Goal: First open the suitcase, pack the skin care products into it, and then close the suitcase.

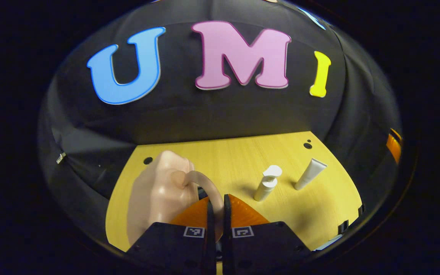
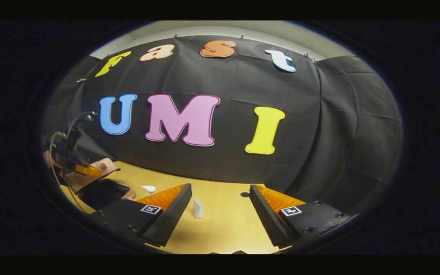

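A pale pink suitcase (image 1: pixel 155 191) lies at the left of the wooden table (image 1: pixel 235 160). My left gripper (image 1: pixel 217 200) is shut on its curved handle (image 1: pixel 201 179). In the right gripper view the suitcase lid (image 2: pixel 103 166) is raised, a dark interior (image 2: pixel 103 193) shows beneath it, and the left gripper (image 2: pixel 84 170) is at the lid. A white pump bottle (image 1: pixel 267 187) and a white tube (image 1: pixel 311 173) stand to the right of the suitcase. My right gripper (image 2: pixel 220 189) hangs open above the table, and the tube (image 2: pixel 197 208) shows between its fingers, farther off.
Black cloth walls close the table at the back and sides. Small dark holes (image 1: pixel 308 145) mark the tabletop near its far corners. Cables (image 2: pixel 61 137) hang by the left gripper. Bare wood (image 2: pixel 224 225) lies under the right gripper.
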### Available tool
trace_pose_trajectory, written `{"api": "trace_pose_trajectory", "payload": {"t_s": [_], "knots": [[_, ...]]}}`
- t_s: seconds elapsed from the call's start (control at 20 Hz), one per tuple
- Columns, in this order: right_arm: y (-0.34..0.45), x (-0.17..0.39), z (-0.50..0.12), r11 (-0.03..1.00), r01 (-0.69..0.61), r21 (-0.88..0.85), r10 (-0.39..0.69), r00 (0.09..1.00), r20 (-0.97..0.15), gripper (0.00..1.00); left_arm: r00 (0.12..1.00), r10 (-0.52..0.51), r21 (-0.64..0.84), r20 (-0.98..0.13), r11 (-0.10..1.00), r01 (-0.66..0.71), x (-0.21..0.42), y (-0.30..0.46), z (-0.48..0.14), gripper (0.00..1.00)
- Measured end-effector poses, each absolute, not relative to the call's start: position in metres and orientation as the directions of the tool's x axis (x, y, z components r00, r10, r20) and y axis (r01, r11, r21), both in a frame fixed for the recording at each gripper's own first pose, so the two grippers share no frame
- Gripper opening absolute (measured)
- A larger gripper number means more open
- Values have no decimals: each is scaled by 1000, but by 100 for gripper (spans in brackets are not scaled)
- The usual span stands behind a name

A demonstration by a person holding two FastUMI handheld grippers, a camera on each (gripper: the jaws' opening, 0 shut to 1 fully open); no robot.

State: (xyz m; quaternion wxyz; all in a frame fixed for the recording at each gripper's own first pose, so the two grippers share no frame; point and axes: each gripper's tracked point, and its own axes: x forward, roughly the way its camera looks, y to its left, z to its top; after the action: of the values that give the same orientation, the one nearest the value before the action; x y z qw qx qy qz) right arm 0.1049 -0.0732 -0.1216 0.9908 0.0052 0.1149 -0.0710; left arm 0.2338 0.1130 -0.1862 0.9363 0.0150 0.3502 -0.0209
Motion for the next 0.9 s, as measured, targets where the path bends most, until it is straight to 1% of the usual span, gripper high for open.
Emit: {"api": "trace_pose_trajectory", "payload": {"t_s": [0.1, 0.25, 0.35, 0.45, 0.5, 0.6, 0.75, 0.85, 0.9], "knots": [[-57, 114, -124, 992, 125, 13, -118, 964, -237, 96, 785, 35, 49, -619, 999, -6, 228, 177, -160, 12], [-35, 127, -121, 994, 105, 33, -94, 967, -236, 97, 794, 223, 213, -565, 970, -121, 221, 283, -155, 11], [-21, 134, -118, 994, 97, 39, -85, 967, -242, 96, 787, 303, 270, -538, 946, -179, 217, 348, -171, 9], [-8, 138, -120, 996, 89, 27, -79, 962, -260, 96, 745, 381, 323, -547, 917, -232, 209, 418, -201, 8], [-2, 140, -121, 996, 89, 20, -80, 960, -269, 96, 728, 398, 324, -558, 912, -250, 206, 450, -220, 8], [7, 141, -126, 995, 103, 8, -96, 949, -300, 97, 697, 404, 275, -592, 915, -296, 206, 507, -265, 8], [18, 137, -147, 987, 163, 5, -150, 920, -362, 96, 664, 342, 108, -665, 924, -368, 201, 559, -357, 8], [27, 131, -172, 981, 193, 2, -173, 884, -435, 97, 602, 299, 49, -740, 918, -394, 192, 579, -427, 8], [31, 127, -184, 980, 201, -9, -182, 868, -461, 97, 581, 293, 51, -759, 917, -396, 191, 584, -453, 9]]}}
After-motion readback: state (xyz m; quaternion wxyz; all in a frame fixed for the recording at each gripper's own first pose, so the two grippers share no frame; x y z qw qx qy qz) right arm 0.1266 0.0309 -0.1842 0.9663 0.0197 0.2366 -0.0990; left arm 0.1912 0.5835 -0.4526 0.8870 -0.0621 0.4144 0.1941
